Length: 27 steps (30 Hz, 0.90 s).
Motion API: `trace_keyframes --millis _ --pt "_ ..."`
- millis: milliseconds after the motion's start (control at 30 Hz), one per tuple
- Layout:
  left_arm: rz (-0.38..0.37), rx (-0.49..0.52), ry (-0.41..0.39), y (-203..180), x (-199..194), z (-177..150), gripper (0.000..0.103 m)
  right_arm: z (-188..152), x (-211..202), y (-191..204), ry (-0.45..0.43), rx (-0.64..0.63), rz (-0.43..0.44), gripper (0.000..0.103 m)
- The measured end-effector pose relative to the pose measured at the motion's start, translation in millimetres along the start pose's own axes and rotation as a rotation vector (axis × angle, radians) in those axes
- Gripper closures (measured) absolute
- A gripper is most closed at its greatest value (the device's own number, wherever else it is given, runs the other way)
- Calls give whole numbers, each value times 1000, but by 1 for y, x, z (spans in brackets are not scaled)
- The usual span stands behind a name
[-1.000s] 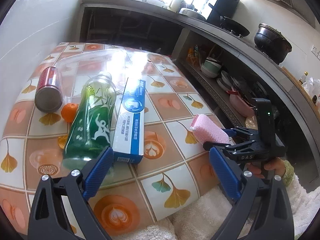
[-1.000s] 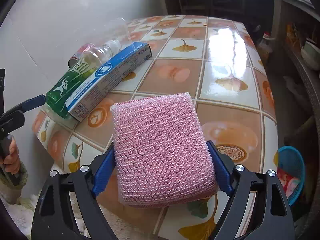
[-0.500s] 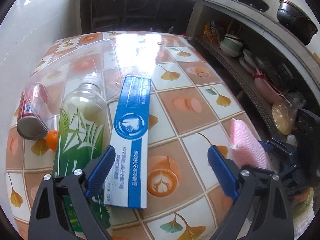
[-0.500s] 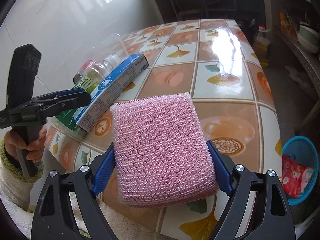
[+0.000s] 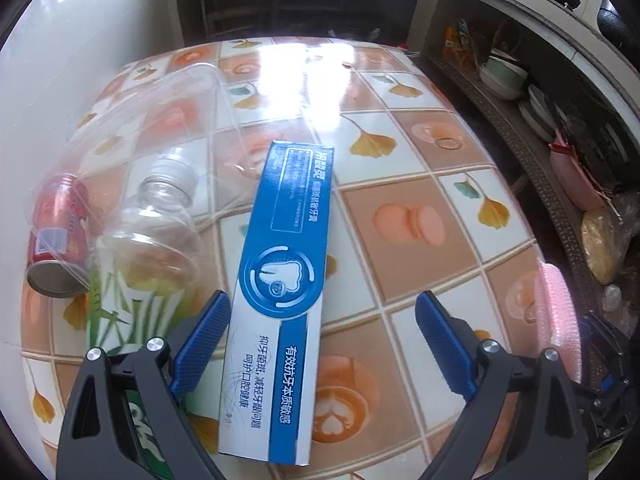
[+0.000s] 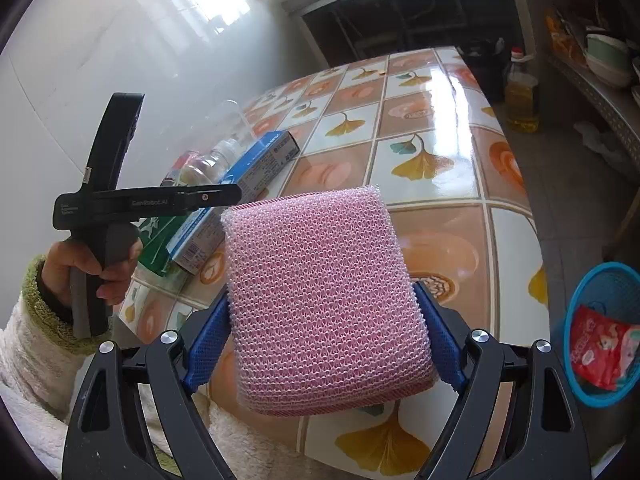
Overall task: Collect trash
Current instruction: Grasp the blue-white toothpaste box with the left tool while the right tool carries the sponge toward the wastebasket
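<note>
My left gripper [image 5: 320,340] is open and hovers over the near end of a blue and white toothpaste box [image 5: 280,292] lying flat on the tiled table [image 5: 420,184]. Left of the box lie a clear green-labelled bottle [image 5: 136,264] and a red can [image 5: 56,236]. My right gripper [image 6: 324,340] is shut on a pink mesh sponge [image 6: 324,300] and holds it above the table's near edge; the sponge also shows in the left wrist view [image 5: 558,320]. A blue trash basket [image 6: 600,328] stands on the floor to the right.
A clear plastic container [image 5: 160,120] lies behind the bottle and can. A white wall runs along the table's left side. Shelves with bowls [image 5: 504,76] stand to the right. An oil bottle [image 6: 520,96] stands on the floor beyond the table.
My left gripper has risen and moved forward over the toothpaste box, now looking down on it. My right gripper has lifted a little, still holding the sponge.
</note>
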<state>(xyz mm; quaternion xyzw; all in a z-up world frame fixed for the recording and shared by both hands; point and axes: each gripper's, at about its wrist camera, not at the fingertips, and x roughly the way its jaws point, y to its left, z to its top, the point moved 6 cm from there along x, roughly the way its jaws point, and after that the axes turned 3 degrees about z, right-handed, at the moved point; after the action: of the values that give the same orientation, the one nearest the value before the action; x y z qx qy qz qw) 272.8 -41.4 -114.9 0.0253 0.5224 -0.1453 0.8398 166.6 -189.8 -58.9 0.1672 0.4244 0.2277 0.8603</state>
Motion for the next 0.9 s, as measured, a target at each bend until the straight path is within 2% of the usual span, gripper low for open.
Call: trace_keyframes --millis 100,133,300,367,433,500,567,633,900 --pt "-100 6 22 -18 -4 -5 12 0 -4 -4 -10 10 -2 22" --pt "-105 7 23 -21 -5 -7 12 0 -6 -6 -14 15 -3 22" --pt "-8 29 7 -25 3 -1 15 2 -13 -12 -29 33 -8 22" --pt "24 46 8 -25 8 1 21 3 -14 -13 -32 34 -10 22" --pt "89 75 1 -24 13 2 27 4 -14 -12 -34 36 -10 22" --pt "111 77 10 -20 19 2 35 4 -13 -12 -36 37 -14 22" --pt "112 68 23 -16 23 1 48 5 -12 -11 -36 36 -24 22" --pt "114 58 30 -13 26 -1 54 5 -11 -10 -33 34 -33 22" --pt "73 7 -31 -7 12 -3 57 7 -10 -8 -33 42 -62 23"
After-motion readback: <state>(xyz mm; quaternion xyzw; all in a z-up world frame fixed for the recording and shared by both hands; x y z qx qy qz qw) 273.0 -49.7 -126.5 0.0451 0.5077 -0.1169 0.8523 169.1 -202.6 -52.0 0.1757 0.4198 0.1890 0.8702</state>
